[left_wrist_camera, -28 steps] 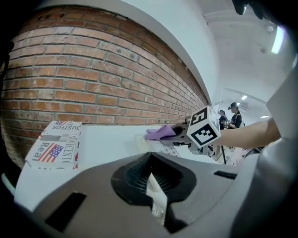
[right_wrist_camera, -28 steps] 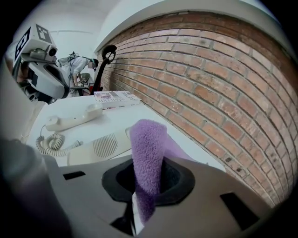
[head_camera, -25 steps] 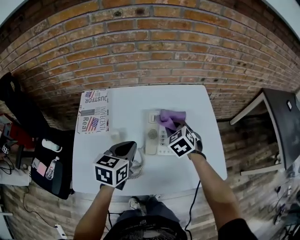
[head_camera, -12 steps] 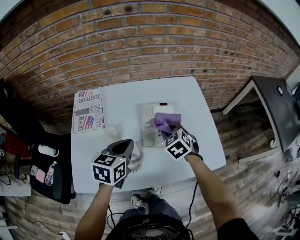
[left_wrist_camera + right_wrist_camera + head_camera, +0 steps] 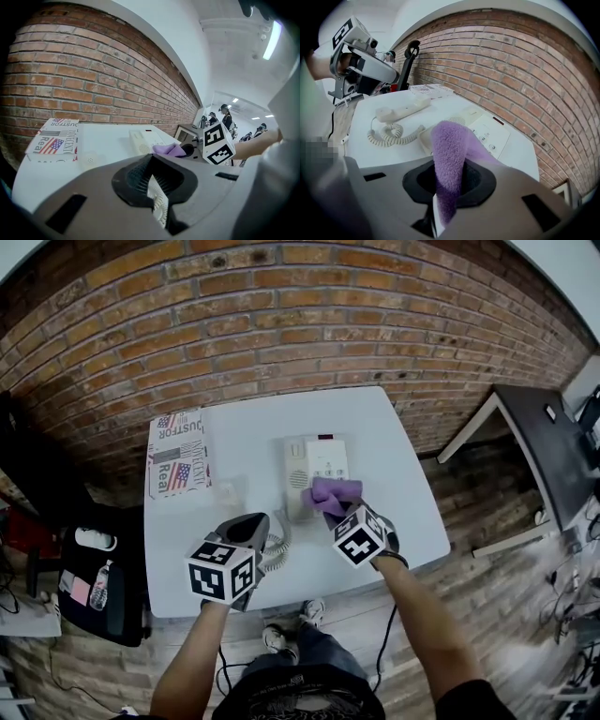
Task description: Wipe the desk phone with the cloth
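Note:
A cream desk phone (image 5: 317, 460) sits mid-table, seen also as the phone (image 5: 487, 129) in the right gripper view. Its handset (image 5: 403, 108) lies off the cradle to the left, the coiled cord (image 5: 276, 554) trailing toward me. My right gripper (image 5: 333, 505) is shut on a purple cloth (image 5: 330, 491), which rests on the phone's near edge. The cloth (image 5: 450, 150) sticks up out of the shut jaws of the right gripper (image 5: 450, 180). My left gripper (image 5: 246, 526) hovers over the cord, jaws together, holding nothing; the cord shows through the slit of the left gripper (image 5: 152, 176).
A printed flag-pattern box (image 5: 178, 465) lies at the table's left back. A brick wall (image 5: 300, 324) runs behind the white table (image 5: 412, 521). A black chair with a bag (image 5: 94, 577) stands left; a dark desk (image 5: 544, 442) stands right. People (image 5: 225, 117) are far off.
My right gripper has dragged the cloth from the phone's upper face down to its near edge. The left gripper has stayed in place over the cord.

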Available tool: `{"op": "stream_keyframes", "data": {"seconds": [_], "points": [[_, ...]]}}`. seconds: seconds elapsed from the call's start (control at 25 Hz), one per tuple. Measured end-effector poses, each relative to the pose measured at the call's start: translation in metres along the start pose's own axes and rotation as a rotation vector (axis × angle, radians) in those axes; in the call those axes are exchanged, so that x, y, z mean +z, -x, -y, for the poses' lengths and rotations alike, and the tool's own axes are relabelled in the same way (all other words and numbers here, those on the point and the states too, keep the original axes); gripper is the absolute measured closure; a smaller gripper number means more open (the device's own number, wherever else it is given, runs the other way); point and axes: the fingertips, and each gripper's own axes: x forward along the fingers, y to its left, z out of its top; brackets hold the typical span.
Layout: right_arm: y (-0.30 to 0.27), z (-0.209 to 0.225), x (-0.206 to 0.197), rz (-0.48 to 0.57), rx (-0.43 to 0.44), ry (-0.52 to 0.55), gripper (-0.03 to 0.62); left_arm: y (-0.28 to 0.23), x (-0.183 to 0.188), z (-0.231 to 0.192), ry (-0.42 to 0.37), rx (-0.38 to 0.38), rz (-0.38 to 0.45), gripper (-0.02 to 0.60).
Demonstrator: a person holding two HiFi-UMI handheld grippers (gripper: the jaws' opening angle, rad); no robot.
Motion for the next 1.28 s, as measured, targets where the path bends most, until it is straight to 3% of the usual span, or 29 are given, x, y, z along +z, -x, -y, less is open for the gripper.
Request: {"op": "stream_keyframes", "data": {"seconds": [0.36,0.6,0.96,1.28], "points": [[0.013,-0.028,-0.019,-0.033,0.036,-0.006,0.546,0.010,-0.006,0.006,-0.016,-0.008,-0.006,0.575],[0.027,-0.025,-0.013,-0.026,0.020,0.010,0.546,0.012,-0.002,0.005,-0.019,-0.007,0.003,0.575],[0.063,0.028,0.040,0.062,-0.065,0.059,0.546,0.009,0.013,0.002,-0.014,-0.002,0.033,0.575],[0.057,0.066,0.094,0.126,-0.069,0.140,0.546,0.000,0.027,-0.010,-0.006,0.040,0.048,0.575]]}}
